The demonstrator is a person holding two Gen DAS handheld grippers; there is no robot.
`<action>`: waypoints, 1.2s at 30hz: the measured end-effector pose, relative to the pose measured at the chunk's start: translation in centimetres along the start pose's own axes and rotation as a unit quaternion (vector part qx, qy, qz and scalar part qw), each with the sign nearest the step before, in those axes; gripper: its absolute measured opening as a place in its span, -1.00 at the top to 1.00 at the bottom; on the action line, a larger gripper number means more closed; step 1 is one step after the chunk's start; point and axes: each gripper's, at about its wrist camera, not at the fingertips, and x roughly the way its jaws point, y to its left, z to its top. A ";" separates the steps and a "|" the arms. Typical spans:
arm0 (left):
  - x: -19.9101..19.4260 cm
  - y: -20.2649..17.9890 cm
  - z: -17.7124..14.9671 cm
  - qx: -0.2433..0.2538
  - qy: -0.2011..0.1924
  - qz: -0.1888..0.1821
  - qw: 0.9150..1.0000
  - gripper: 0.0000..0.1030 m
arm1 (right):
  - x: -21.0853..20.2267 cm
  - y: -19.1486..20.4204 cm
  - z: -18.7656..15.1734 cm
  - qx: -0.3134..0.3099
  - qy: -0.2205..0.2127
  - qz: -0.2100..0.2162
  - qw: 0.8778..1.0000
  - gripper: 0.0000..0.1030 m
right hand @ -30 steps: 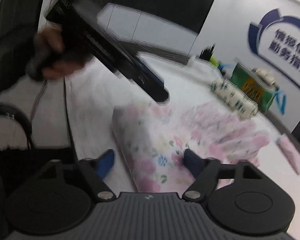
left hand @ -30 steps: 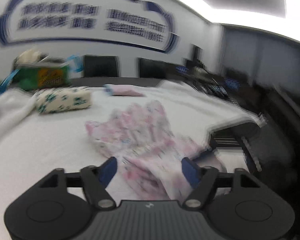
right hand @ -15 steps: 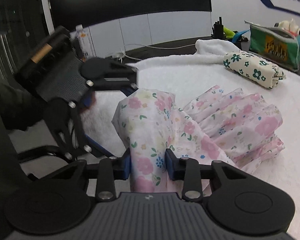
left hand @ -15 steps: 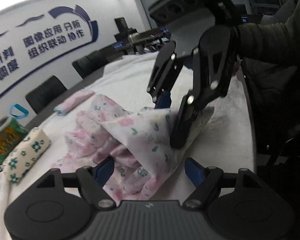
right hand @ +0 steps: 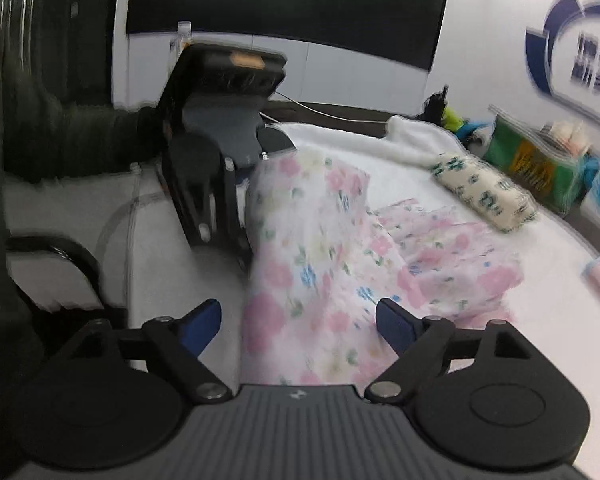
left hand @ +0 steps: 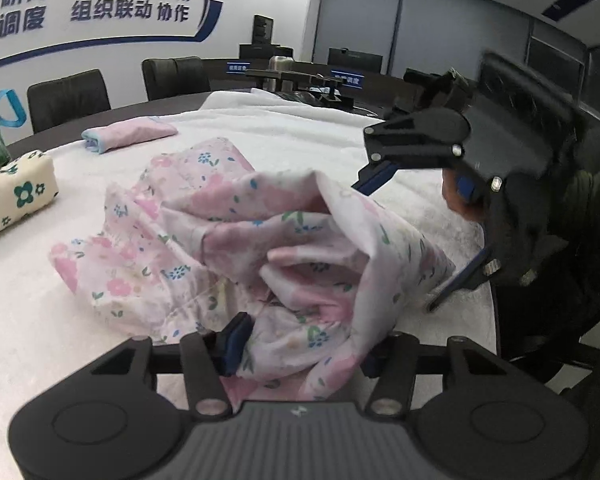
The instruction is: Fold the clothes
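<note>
The left gripper (left hand: 304, 340) has its blue fingers (left hand: 236, 340) partly closed around a bunched fold of the floral garment (left hand: 228, 240), cloth filling the gap between them. The right gripper (right hand: 298, 320) is spread wide, its fingers (right hand: 202, 320) gripping nothing, the fabric lying between them. The garment sits crumpled and heaped on the white-covered table (left hand: 28, 320), pink and blue flowers showing.

right tongs (right hand: 298, 326) let go of floral garment (right hand: 320, 264); left tongs (left hand: 300, 340) closed on it.
</note>
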 end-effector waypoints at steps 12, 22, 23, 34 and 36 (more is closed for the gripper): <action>-5.6 -8.9 -2.0 0.253 -0.155 0.218 0.930 -0.81 | 3.9 2.2 2.6 -0.128 0.043 -0.010 0.991 0.41; -1.2 -9.8 -2.7 0.343 -0.061 0.131 0.928 -0.05 | 1.6 1.9 6.1 -0.113 0.077 0.109 0.985 0.62; -1.6 -9.6 -2.5 0.317 -0.065 0.114 0.939 0.10 | 1.2 1.7 6.3 -0.097 0.077 0.124 0.985 0.63; -4.5 -4.4 -2.5 -0.003 -0.090 0.024 0.996 0.38 | -3.2 2.2 2.5 -0.010 -0.024 0.084 0.996 -0.71; -4.6 -3.8 -2.6 -0.022 -0.094 0.019 0.995 0.37 | -2.7 2.4 1.3 0.004 -0.036 0.073 0.997 -0.71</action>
